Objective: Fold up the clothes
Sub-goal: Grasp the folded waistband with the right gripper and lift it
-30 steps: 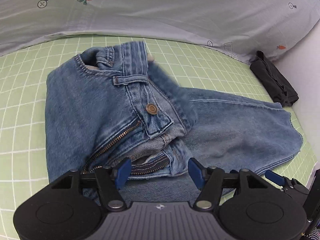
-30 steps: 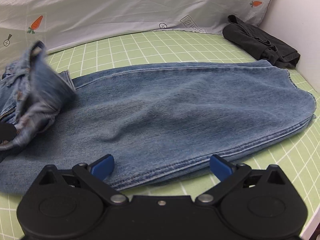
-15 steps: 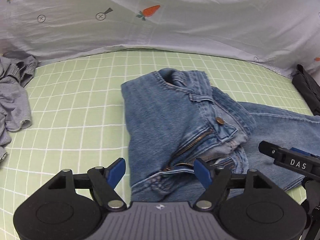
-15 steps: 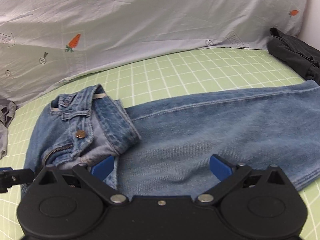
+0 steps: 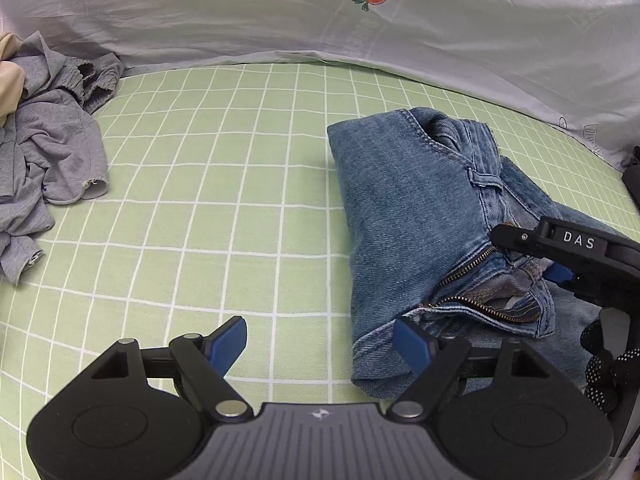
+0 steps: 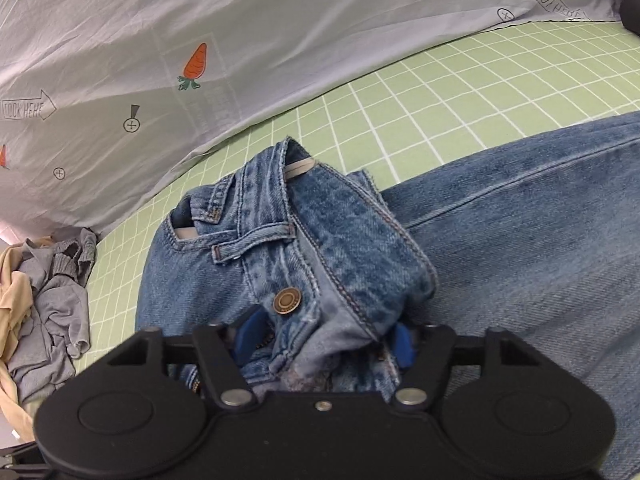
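While the faded blue denim jeans [image 6: 304, 264] lie on my green mattress cover with the white grid [image 5: 224, 208], their waist end is bunched up with the zip open. My right gripper [image 6: 324, 338] has its blue fingers [image 6: 248, 332] partly closed around the fly fabric just below the brass button [image 6: 285, 301]. My left gripper [image 5: 320, 344] sits spread wide with nothing in it, right fingertip at the denim edge. Crumpled grey clothes [image 5: 48, 160] sit off left, near the carrot-print white sheet [image 5: 360, 20].
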### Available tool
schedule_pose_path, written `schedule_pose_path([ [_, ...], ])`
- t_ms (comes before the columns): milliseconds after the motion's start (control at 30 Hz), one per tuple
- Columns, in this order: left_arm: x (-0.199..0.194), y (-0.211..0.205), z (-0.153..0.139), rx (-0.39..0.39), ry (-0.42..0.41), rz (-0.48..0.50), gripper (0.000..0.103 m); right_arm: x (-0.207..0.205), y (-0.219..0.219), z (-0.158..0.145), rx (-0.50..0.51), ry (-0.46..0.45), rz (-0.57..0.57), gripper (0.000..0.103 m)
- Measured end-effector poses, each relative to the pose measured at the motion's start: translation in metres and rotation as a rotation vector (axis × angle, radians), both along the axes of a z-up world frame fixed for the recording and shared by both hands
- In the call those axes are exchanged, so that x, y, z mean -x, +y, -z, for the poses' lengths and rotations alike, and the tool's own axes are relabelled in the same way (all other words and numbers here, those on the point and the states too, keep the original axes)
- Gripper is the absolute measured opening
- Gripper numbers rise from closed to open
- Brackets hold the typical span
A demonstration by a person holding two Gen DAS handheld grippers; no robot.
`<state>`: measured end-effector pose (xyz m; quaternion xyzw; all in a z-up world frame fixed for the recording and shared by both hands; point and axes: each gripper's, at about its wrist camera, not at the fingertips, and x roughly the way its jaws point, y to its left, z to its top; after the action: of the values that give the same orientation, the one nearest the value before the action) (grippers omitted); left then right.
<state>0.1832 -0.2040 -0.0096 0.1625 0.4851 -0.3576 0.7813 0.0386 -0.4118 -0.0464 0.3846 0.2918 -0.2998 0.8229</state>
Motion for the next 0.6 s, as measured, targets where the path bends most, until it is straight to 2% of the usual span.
schedule_pose_path([
  [200,0.007,-0.003,-0.005,-0.007,-0.031,0.004,0.081,0.017,0.007,-0.029,0.104,-0.060,-0.011,0.029],
  [367,0.019,-0.007,-0.013,0.008,-0.059,0.020,0.081,0.048,0.005,-0.070,0.172,-0.148,0.055,0.028],
  [500,0.033,-0.012,-0.012,0.000,-0.060,0.042,0.081,0.082,-0.006,-0.094,0.310,-0.106,0.092,0.028],
  [533,0.036,-0.014,-0.010,-0.006,-0.055,0.047,0.081,0.089,-0.010,-0.092,0.320,-0.072,0.109,0.028],
  [600,0.042,-0.017,-0.010,-0.016,-0.061,0.058,0.081,0.100,-0.023,-0.073,0.265,0.017,0.146,0.028],
])
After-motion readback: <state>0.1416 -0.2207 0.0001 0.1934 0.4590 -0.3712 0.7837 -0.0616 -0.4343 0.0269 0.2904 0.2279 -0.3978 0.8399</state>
